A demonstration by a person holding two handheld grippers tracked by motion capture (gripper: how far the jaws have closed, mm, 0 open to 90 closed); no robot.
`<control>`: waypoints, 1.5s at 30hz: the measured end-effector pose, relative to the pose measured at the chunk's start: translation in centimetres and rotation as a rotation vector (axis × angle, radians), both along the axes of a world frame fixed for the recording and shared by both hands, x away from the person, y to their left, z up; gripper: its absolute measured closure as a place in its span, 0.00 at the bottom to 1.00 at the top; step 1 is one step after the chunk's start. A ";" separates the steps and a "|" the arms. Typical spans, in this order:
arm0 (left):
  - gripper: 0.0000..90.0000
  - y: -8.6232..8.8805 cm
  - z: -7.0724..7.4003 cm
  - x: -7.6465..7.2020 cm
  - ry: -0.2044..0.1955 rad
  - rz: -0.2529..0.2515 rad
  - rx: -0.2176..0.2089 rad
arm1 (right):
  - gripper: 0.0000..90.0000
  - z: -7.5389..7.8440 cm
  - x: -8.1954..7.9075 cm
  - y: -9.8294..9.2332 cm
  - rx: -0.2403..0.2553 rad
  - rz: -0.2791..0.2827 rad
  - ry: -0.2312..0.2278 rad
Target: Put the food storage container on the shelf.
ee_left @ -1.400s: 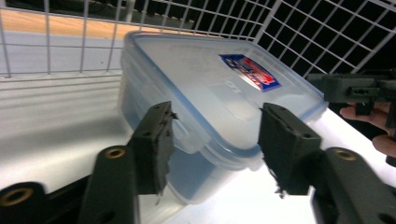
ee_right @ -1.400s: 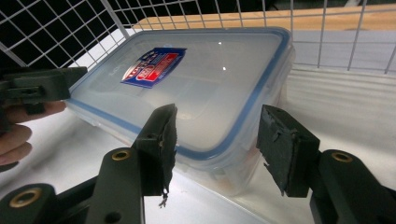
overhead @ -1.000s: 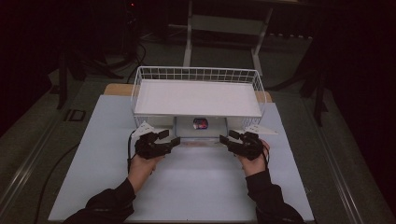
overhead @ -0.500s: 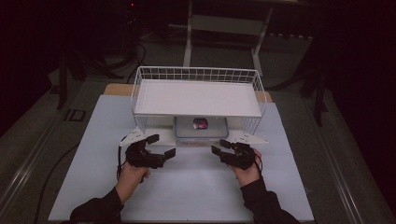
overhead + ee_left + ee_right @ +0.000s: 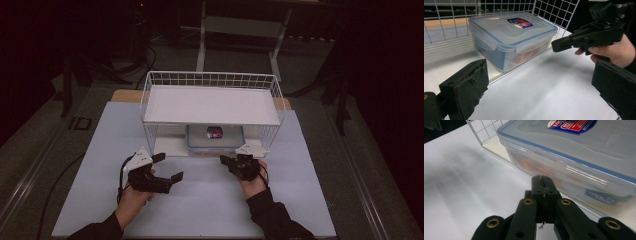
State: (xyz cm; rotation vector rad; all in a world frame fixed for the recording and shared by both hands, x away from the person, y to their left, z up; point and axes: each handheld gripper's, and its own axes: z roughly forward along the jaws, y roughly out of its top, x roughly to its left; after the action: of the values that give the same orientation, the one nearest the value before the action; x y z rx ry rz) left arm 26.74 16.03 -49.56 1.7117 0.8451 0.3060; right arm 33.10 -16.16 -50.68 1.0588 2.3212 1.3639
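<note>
A clear plastic container with a blue-rimmed clip lid and a red and blue label stands under the white wire shelf. Orange contents show through its wall. My left gripper rests on the table to the front left of the container. Its jaws have just been opening and now stand wide apart with nothing between them. My right gripper points at the container's front right from close by. Its jaws have just been closing and are now shut on nothing, a little short of the container.
The wire shelf has a white top board and mesh walls around the container's bay. A pale blue-white mat covers the table in front of it. Dark floor, cables and a metal stand lie beyond.
Both hands have drawn back from the shelf toward the table's front, the left one also further left. The left jaws opened wide and the right jaws came together.
</note>
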 end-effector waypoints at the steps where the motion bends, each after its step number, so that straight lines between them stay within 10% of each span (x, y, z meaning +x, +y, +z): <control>1: 0.01 0.0 -0.1 0.0 -0.004 0.001 0.000 | 1.00 -0.1 0.2 0.2 0.000 -0.001 0.003; 38: 0.01 0.0 -0.4 -0.3 -0.041 -0.001 0.015 | 1.00 -1.1 4.9 3.0 0.037 -0.070 0.033; 45: 0.01 0.1 -0.2 -0.4 -0.046 -0.003 0.008 | 0.80 -1.2 3.5 2.6 0.040 -0.032 0.036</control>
State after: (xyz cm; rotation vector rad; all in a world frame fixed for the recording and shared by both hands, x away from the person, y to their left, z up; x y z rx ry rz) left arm 26.38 16.10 -49.72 1.7070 0.8086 0.3456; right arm 36.62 -13.51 -51.85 1.1359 2.3013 1.3966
